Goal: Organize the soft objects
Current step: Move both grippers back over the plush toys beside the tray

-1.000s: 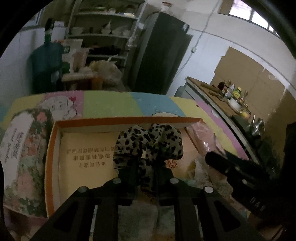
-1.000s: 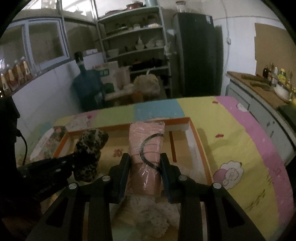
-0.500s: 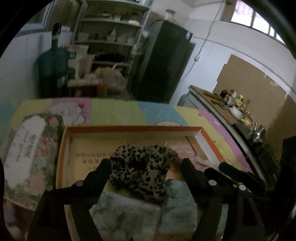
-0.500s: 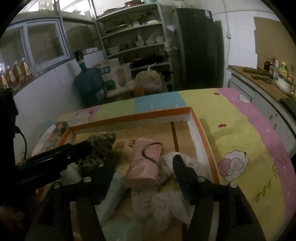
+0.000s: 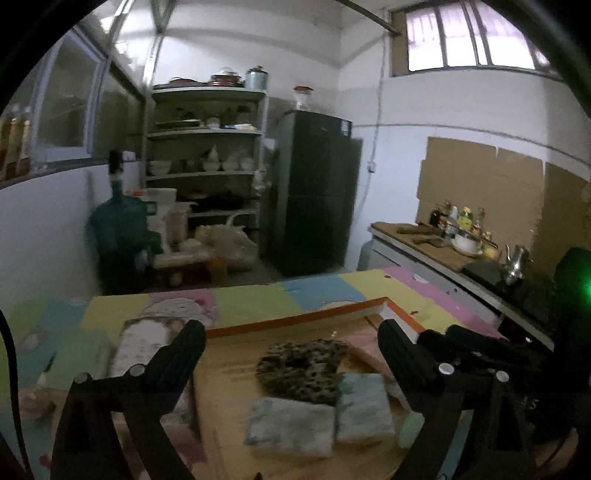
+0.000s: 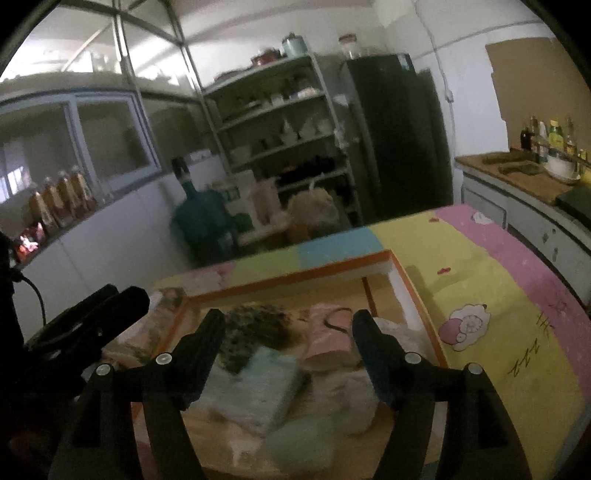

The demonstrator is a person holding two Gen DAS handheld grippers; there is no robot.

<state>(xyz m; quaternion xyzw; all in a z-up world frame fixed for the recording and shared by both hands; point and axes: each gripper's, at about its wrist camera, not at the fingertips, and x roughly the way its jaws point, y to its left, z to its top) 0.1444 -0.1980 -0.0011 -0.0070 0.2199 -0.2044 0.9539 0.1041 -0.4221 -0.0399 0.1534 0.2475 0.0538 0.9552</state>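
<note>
My 2 tongs, left gripper [image 5: 291,343] and right gripper [image 6: 288,328], both gape, holding nothing. Leopard cloth [image 5: 301,369] lies in orange-rimmed box [image 5: 295,320], dead ahead of left, nearer than right.

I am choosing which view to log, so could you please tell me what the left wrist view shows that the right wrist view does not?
Only the left wrist view shows the barred window and the metal kettle on the counter. Only the right wrist view shows the pink wrapped roll clearly, and the row of amber bottles on the ledge. Both show the orange-rimmed box, the leopard-print cloth, the folded pale towels, and each open hand-held gripper, left and right.
</note>
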